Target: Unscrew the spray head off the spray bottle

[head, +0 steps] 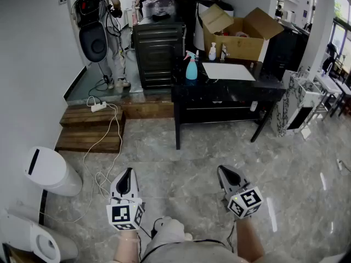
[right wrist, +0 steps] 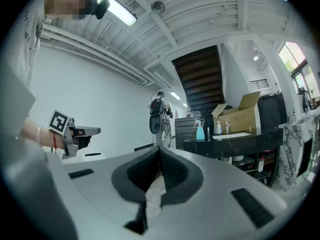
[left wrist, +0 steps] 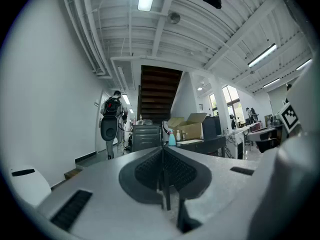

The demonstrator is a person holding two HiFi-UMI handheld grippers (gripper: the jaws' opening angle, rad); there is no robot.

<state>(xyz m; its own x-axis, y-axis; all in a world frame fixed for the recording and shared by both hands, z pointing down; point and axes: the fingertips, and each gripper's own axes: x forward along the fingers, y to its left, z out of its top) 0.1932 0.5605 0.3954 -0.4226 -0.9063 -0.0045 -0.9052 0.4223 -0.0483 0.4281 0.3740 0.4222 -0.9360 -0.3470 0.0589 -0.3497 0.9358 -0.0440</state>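
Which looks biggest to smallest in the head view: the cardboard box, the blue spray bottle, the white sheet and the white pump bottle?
1. cardboard box
2. white sheet
3. blue spray bottle
4. white pump bottle; it stands farther back on the table, so its true size against the spray bottle is unsure.

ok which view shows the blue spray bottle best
The head view: the spray bottle stands clear and upright on the black table's left end. The right gripper view shows it small and distant; the left gripper view shows it smaller still.
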